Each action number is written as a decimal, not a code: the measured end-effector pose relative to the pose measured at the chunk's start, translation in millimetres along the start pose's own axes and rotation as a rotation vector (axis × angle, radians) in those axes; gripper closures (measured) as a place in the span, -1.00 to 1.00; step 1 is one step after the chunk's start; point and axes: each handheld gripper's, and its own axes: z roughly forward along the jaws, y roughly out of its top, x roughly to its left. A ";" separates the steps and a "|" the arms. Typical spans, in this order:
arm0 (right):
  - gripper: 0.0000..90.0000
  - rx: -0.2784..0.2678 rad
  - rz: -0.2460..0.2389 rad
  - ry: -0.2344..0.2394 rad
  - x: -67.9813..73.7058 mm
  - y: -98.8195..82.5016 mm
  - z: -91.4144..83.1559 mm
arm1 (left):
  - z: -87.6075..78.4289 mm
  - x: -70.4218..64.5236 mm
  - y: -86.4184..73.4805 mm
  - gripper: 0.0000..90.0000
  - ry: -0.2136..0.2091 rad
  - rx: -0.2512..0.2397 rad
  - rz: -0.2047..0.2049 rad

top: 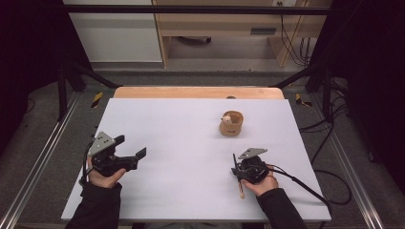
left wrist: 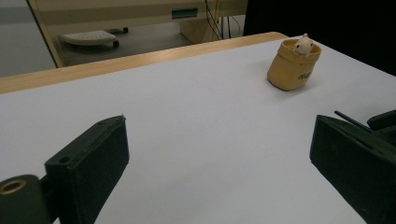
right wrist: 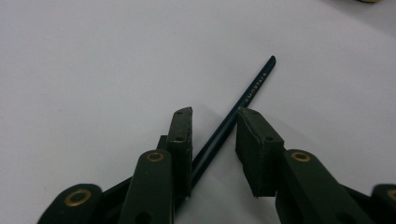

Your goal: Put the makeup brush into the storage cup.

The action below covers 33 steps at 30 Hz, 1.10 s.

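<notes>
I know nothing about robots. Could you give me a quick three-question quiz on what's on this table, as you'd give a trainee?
1. True or false: the left gripper has the dark pencil between its jaws.
2. What sits in the tan cup? A: a small pale toy animal. B: a spoon. C: nothing.
3. Which gripper's jaws stand on either side of the pencil?

Key:
1. False; its jaws are wide apart with nothing between them.
2. A.
3. The right gripper.
</notes>
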 end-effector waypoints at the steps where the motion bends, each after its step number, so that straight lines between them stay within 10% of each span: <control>1: 0.52 0.000 -0.001 0.002 -0.3 0.1 0.0 | 0.0 0.1 0.0 -0.91 0.000 0.000 0.000; 33: 0.78 0.008 0.000 0.018 -1.1 0.7 -0.5 | 0.6 -0.2 -0.4 -0.90 -0.002 0.001 -0.002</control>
